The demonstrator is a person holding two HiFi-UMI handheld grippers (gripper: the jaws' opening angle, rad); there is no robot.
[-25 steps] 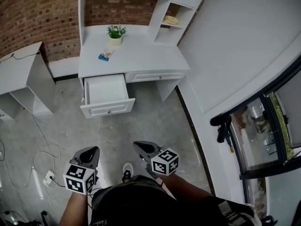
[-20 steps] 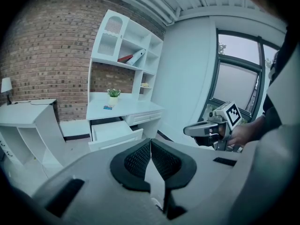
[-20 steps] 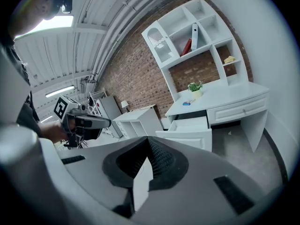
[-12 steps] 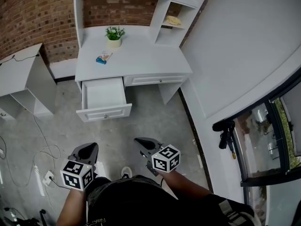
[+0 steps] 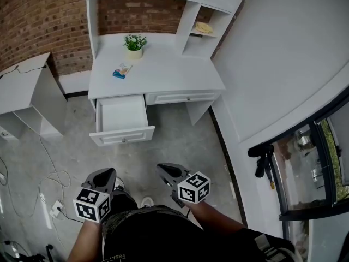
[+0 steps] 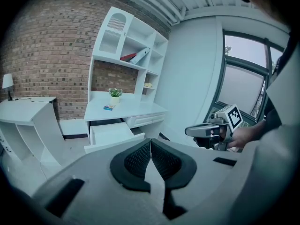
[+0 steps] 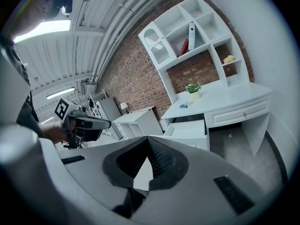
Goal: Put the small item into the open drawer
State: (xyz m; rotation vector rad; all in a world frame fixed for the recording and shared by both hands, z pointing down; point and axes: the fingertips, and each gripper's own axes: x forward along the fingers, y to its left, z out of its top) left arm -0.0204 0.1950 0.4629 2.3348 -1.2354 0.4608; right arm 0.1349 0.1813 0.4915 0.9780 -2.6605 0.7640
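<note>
Head view, steeply downward.

Two hand-held grippers low in frame, each with one marker cube. Left gripper: jaws closed pad to pad, nothing between. Right gripper: jaws likewise closed at the tips, nothing held. Both well apart from the furniture, above grey floor.

One white desk against a brick wall, with one hutch on top. Two drawers under the desktop: one open drawer, pulled out toward the viewer at the left, and one closed drawer just beside it at the right.

One small item, a blue-and-orange packet, flat on the desktop, behind the open drawer and near the one potted plant; not in the drawer.

Two leaning books, one red and one white, on an upper hutch shelf. One white shelf unit left of the desk. Loose cables on the floor at lower left.
</note>
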